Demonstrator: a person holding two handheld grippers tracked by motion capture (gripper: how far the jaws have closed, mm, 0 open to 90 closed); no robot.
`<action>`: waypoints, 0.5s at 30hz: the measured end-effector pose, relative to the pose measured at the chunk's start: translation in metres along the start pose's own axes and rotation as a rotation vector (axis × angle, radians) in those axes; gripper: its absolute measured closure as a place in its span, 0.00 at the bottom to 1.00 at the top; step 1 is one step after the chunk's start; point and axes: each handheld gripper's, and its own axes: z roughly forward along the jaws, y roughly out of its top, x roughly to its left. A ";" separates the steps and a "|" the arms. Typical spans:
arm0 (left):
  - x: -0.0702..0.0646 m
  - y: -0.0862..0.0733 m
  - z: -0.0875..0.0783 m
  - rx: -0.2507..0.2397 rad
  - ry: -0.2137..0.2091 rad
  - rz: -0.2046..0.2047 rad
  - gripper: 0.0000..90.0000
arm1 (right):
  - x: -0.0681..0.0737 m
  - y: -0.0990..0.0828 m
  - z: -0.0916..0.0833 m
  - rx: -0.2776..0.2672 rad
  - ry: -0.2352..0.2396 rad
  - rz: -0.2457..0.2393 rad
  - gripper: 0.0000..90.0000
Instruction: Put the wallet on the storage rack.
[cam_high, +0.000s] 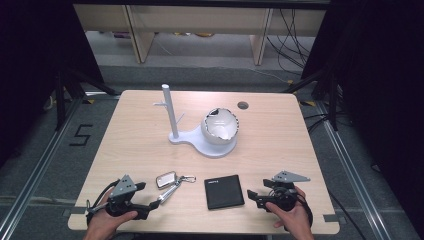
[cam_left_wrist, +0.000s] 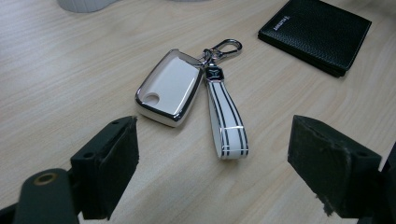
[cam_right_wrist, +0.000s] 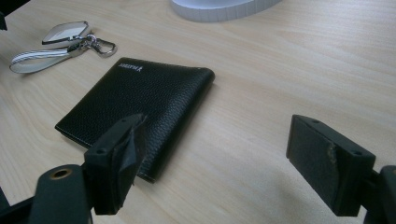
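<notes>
On the near edge of a pale wood table (cam_high: 280, 130), we hold our left gripper (cam_high: 150, 205) and right gripper (cam_high: 253, 196) with jaws wide apart and empty. Just ahead of the left jaws lies a white, chrome-edged car key fob (cam_left_wrist: 169, 87) with a striped strap (cam_left_wrist: 228, 119) and clip; beside it a black leather wallet (cam_right_wrist: 140, 105). We judge the fob light, hard and slippery, best taken across its long sides; the strap is limp. The wallet looks flat and soft, awkward to lift except by an edge. Farther back stands a white stand (cam_high: 172, 112) with a bowl (cam_high: 220, 126).
</notes>
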 end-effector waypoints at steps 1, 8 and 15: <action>-0.001 -0.001 0.001 -0.013 -0.009 -0.005 0.18 | 0.000 0.000 0.000 -0.004 0.001 -0.005 0.24; -0.005 0.001 0.006 -0.029 -0.067 -0.028 0.18 | 0.004 0.001 -0.001 -0.025 -0.008 0.031 0.27; -0.018 0.006 0.014 -0.029 -0.133 0.000 0.25 | 0.002 0.001 0.000 -0.070 0.007 0.039 0.28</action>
